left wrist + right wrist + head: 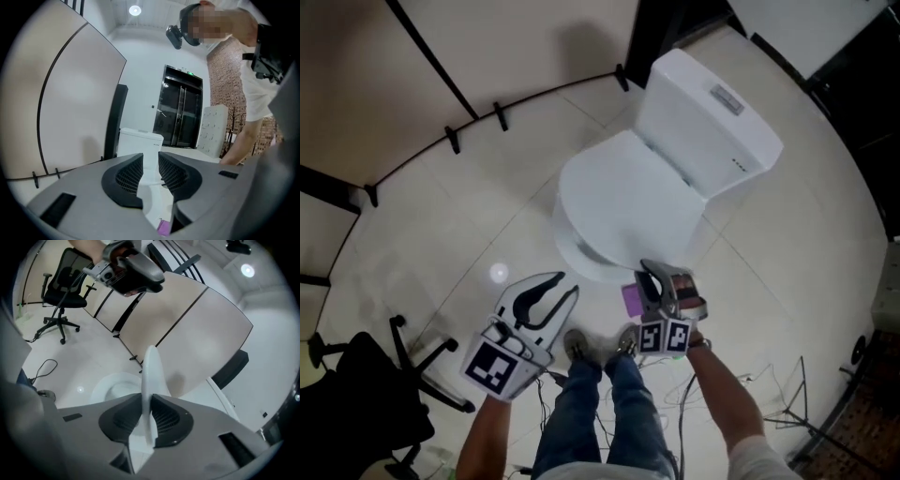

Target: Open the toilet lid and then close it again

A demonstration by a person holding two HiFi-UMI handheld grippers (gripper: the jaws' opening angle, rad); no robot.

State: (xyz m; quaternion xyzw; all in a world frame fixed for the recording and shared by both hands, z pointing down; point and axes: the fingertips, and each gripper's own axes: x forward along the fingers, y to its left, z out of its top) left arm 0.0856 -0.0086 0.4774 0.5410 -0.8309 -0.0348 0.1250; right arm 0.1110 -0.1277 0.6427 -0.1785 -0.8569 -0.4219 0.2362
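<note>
The white toilet (712,122) stands on the tiled floor, and its lid (619,202) covers most of the bowl in the head view. My right gripper (652,277) is at the lid's front edge. In the right gripper view the lid (152,376) runs edge-on between the pads, tilted up off the seat (112,385), and my right gripper (146,417) is shut on it. My left gripper (562,287) hovers left of the bowl's front. It (150,176) stands open with nothing between its fingers, pointing at the tank (139,140).
A curved partition (441,56) on black feet runs behind the toilet. A black office chair (366,403) stands at the lower left. Cables (727,384) lie on the floor by the person's shoes (581,347). A thin stand (806,417) is at the lower right.
</note>
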